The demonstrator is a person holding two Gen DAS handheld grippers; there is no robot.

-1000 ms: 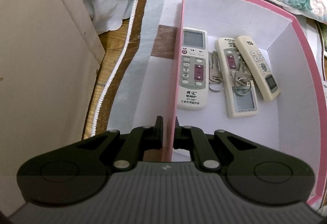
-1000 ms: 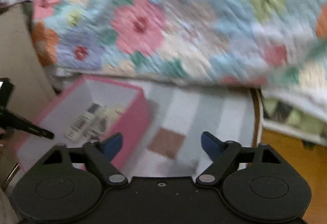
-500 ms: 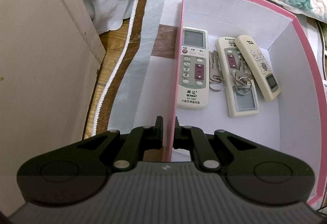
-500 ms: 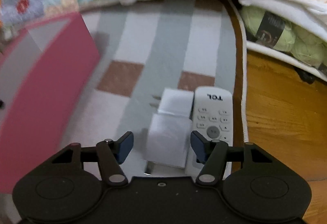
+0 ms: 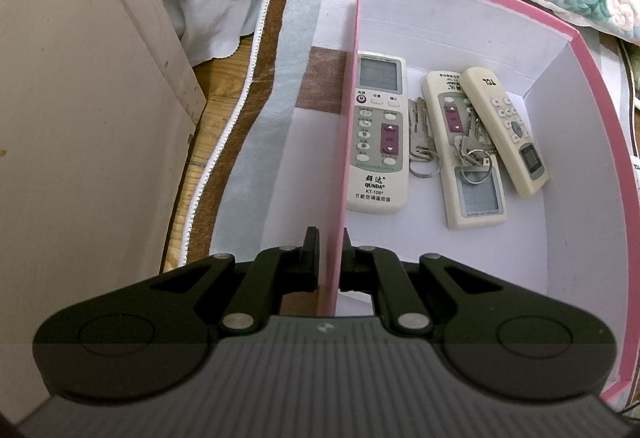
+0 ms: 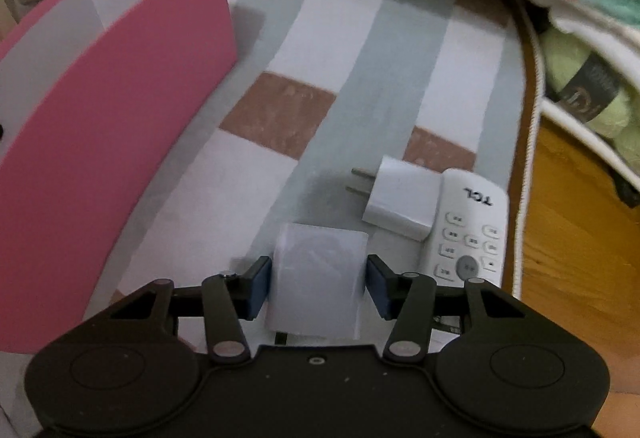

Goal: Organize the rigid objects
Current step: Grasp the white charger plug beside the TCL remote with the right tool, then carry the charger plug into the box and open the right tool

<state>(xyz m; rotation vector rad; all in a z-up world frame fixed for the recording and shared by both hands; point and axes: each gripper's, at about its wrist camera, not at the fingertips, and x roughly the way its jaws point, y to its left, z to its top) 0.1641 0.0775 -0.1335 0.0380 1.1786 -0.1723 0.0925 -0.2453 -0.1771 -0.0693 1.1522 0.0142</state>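
A white block (image 6: 318, 280) is framed between the blue pads (image 6: 258, 288) of the right gripper (image 6: 319, 288), whose jaws have just been closing. A white plug adapter (image 6: 400, 198) and a TCL remote (image 6: 472, 234) are seen just beside it on the striped mat (image 6: 360, 58); a pink box (image 6: 100, 126) is seen at left.

A: What can be read in the pink box (image 5: 592, 86)?

B: The large white remote (image 5: 378, 134) by its left wall carries "QUNDA" and "KT-109" near its lower end, with a line of Chinese characters under that. The slim cream remote (image 5: 506, 130) on the right shows "TCL", upside down from this view.

A: And the middle remote (image 5: 466, 154)?

B: Its print is too small to make out.

A: Anything outside the box?

B: The white remote on the rug (image 6: 472, 230) bears "TCL" at its top. The dark band on the green yarn (image 6: 588, 94) is blurred and unreadable.
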